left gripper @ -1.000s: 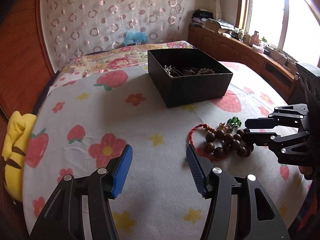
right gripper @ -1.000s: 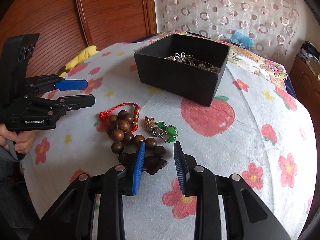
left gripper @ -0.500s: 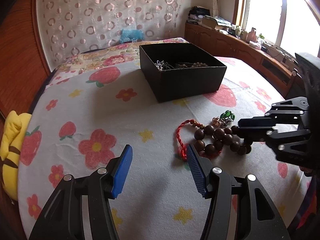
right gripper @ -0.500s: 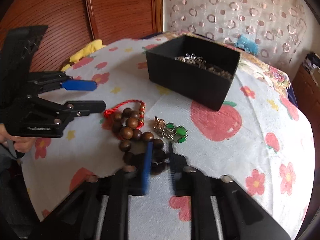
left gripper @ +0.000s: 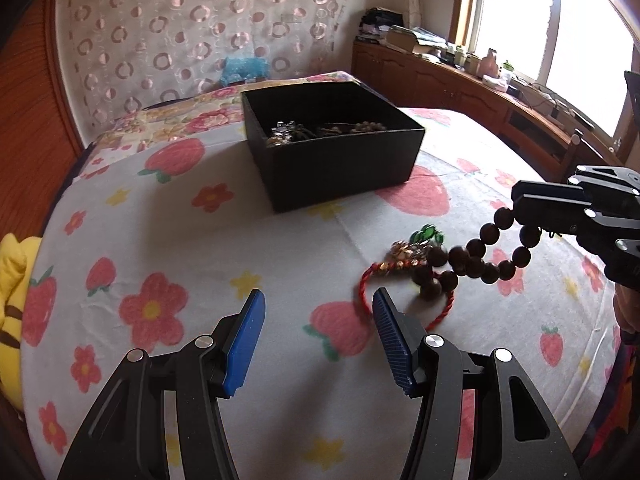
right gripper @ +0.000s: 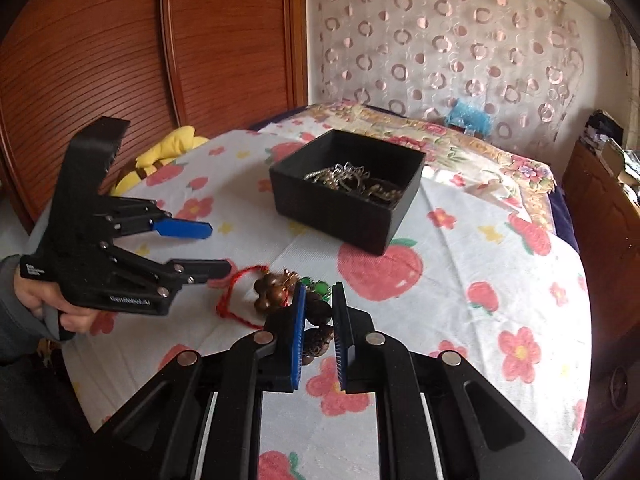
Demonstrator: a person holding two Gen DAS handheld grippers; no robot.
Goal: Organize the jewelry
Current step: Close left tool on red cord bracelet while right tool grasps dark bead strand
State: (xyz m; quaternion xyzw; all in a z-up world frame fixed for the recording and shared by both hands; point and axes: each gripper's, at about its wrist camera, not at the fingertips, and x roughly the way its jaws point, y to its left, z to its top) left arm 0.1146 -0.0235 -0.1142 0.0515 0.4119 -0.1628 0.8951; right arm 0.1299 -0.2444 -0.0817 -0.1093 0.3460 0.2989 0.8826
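Note:
A black open box (left gripper: 336,152) with jewelry inside stands on the flowered cloth; it also shows in the right wrist view (right gripper: 348,196). My right gripper (right gripper: 319,300) is shut on a dark wooden bead bracelet (left gripper: 480,260) and lifts one end off the cloth; it enters the left wrist view (left gripper: 520,208) from the right. The beads (right gripper: 316,320) sit between its pads. A red cord bracelet (left gripper: 364,284) and a green-stone gold piece (left gripper: 424,236) lie under the beads. My left gripper (left gripper: 318,332) is open and empty, just in front of the red cord.
A yellow plush toy (left gripper: 12,280) lies at the left edge of the bed. A wooden wardrobe (right gripper: 120,40) stands behind it. A wooden sideboard (left gripper: 480,92) with clutter runs under the window on the right.
My right gripper has closed on the wooden bead bracelet and raised it, stretching it up off the cloth. The left gripper has stayed open near the red cord.

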